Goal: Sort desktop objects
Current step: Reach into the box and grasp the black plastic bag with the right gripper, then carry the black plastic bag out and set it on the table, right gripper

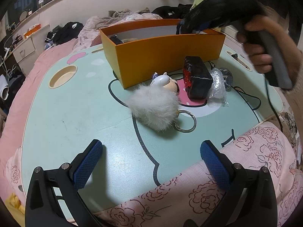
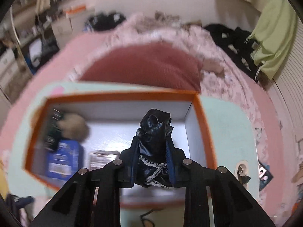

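The right gripper pinched a crumpled black plastic bag over the orange box, jaws nearly closed on it. The bag looked light, soft and slippery, best gripped at its bunched middle. The left gripper hung wide open, empty. Only the left wrist view showed the fluffy white keychain at its 12 o'clock.

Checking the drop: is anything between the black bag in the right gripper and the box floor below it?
Nothing visible. The right gripper holds the black bag over a bare stretch of the orange box; the items inside lie toward its left side.
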